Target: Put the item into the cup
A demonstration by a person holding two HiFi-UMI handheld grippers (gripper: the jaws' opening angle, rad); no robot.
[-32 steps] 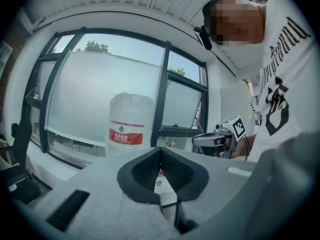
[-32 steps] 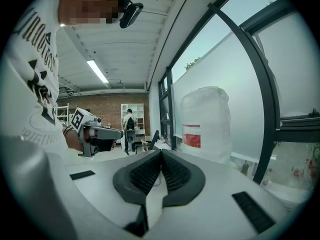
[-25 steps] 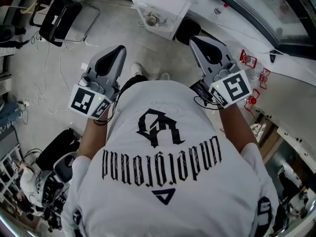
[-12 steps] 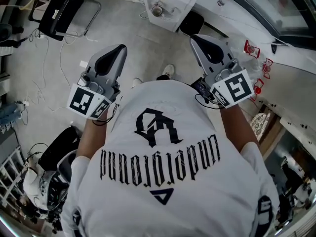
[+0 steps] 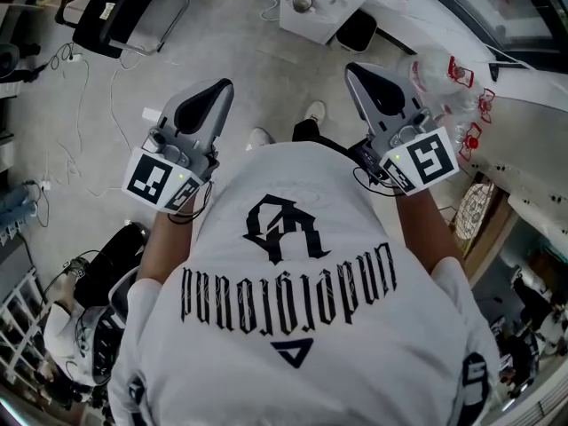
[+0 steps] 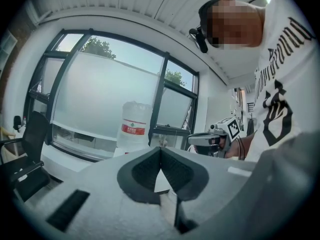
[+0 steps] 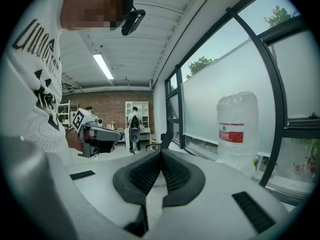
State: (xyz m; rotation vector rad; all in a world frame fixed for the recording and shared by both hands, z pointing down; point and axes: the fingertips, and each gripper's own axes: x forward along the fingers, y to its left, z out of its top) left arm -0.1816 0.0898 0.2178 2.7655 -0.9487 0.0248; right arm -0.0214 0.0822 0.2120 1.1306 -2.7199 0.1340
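A person in a white printed T-shirt (image 5: pixel 293 309) stands on a grey concrete floor (image 5: pixel 115 114) with both forearms bent up at chest height, a gripper in each hand pointing forward and away from the body. The left tongs (image 5: pixel 216 94) and the right tongs (image 5: pixel 362 76) are level with each other and well apart, one on either side of the torso. In the left gripper view the left tongs (image 6: pixel 160 152) are pressed together at the tips with nothing between them. The right gripper view shows the right tongs (image 7: pixel 161 154) likewise closed and empty. Each gripper's marker cube sits just ahead of its wrist, the left cube (image 5: pixel 155 180) and the right cube (image 5: pixel 424 158).

Against the picture of a second ago, the grippers keep the same pose, while the floor has slid beneath them. The white stand (image 5: pixel 324 3) now lies at the top edge, and the white shoes (image 5: pixel 312 111) show further ahead of the shirt.

A black chair (image 5: pixel 120 7) and loose cables (image 5: pixel 84 78) lie at the left. Dark-framed windows (image 6: pixel 162 104) line the room, with a large water jug (image 7: pixel 237 129) before them and a brick wall (image 7: pixel 107 104) at the far end. The item and the cup cannot be made out in any view.
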